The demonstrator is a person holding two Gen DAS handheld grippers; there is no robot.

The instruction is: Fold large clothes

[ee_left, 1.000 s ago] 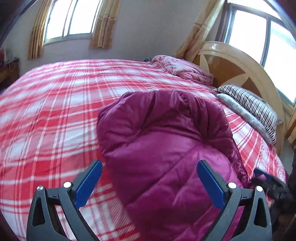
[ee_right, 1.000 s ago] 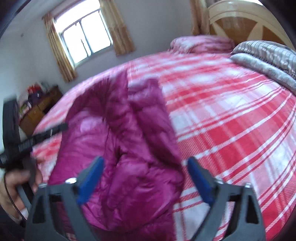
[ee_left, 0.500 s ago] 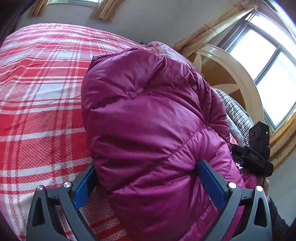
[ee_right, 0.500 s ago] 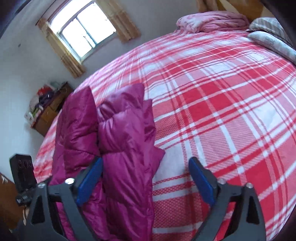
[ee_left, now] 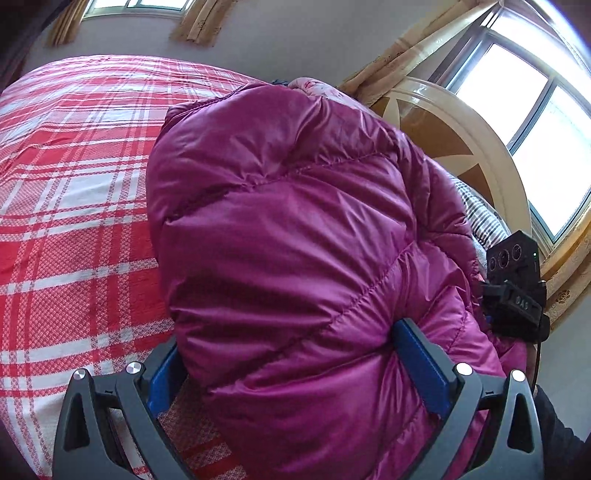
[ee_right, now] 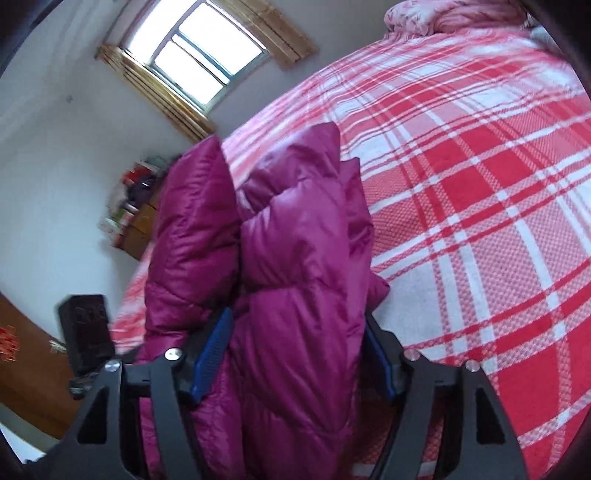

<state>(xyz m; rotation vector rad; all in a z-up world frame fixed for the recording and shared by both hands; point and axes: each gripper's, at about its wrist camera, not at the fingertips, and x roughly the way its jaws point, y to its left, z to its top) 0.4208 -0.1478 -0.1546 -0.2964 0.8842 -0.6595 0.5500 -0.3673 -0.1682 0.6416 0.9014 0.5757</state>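
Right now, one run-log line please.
stage: gripping folded purple down jacket on plaid bed | left gripper: straddling jacket | right gripper: closing on jacket

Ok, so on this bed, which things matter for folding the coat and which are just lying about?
Part of the job:
magenta puffer coat
left gripper, coat between its pads
right gripper, closing on a coat fold

Just lying about:
pink bundle at the bed's head
striped pillow
cluttered cabinet

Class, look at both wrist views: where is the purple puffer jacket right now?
The jacket lies bunched on the red plaid bed, near the person's edge, between the fingers of the left gripper and the closing right gripper.
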